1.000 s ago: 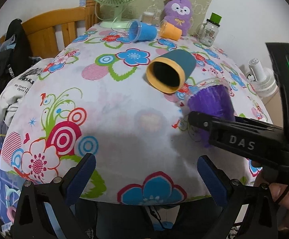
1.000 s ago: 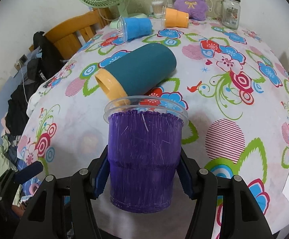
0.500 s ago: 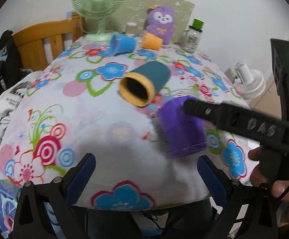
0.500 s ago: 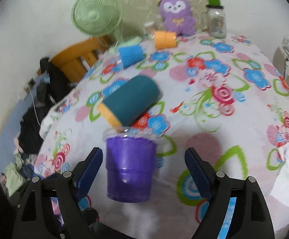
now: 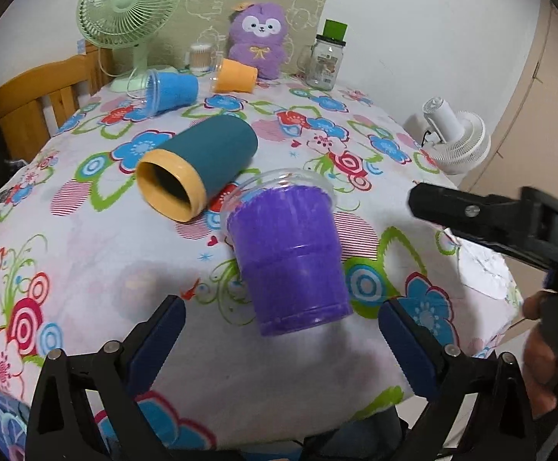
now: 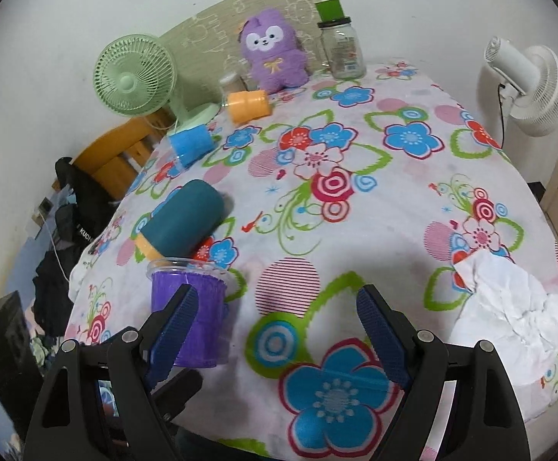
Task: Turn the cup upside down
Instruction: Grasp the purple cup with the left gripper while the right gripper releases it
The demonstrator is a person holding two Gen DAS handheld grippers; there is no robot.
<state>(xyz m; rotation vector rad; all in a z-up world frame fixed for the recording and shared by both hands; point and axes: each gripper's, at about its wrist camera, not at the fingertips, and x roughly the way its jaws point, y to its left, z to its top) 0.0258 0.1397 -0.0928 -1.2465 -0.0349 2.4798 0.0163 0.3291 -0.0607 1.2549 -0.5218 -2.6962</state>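
Purple cup stands upright near table edge, free, just beside teal cup. Left gripper jaws apart, empty. Right gripper jaws apart, empty. Risk: a careless regrasp could knock it off the edge.

Clear plastic purple cup, cloth tablecloth

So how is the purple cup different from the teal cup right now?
The purple cup stands upright with its mouth up; the teal cup lies on its side, mouth toward the left camera. The purple cup has a clear plastic rim, the teal one a yellow rim. The purple cup tapers toward its base; the teal one looks straight-sided. Both rest on the flowered tablecloth, and no claw holds either.
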